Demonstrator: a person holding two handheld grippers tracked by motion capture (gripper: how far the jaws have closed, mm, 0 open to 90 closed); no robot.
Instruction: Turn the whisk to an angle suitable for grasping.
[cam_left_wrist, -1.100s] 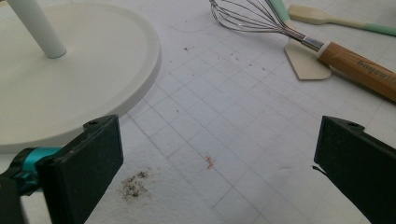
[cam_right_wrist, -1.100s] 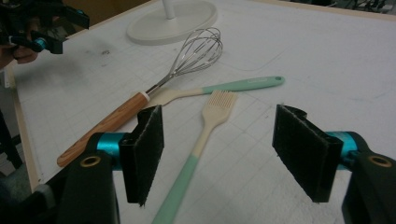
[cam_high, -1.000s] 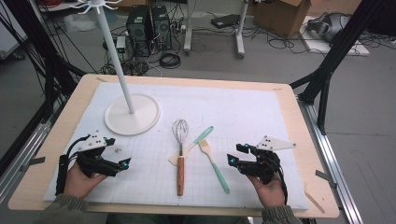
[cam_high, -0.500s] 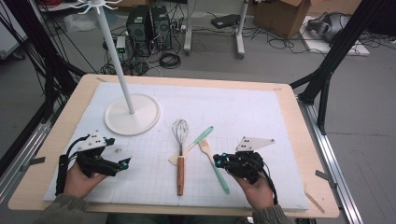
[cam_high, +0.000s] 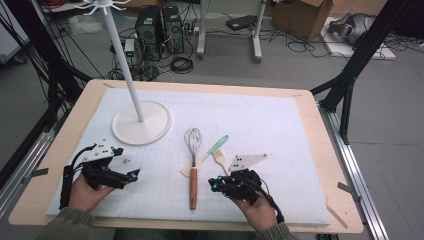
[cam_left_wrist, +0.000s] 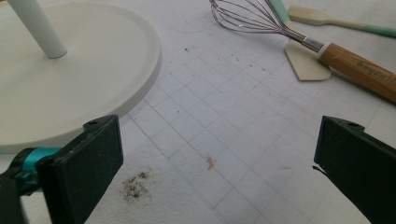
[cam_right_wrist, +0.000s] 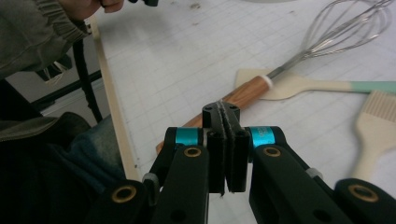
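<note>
2 grippers: right gripper, jaws just closed on nothing, now nearer the whisk; left gripper wide open, empty.

Right tongs pressed together and empty; left tongs gape wide.

Overhead view, 2 close gripper views

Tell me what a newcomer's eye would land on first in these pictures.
Probably the whisk with its wooden handle, lying mid-mat across a pale spatula, a brush beside them. Next, the tall white stand on its round base at the far left of the mat. Near the front edge, the right gripper points at the whisk's handle, jaws shut on nothing; the left gripper is open.
</note>
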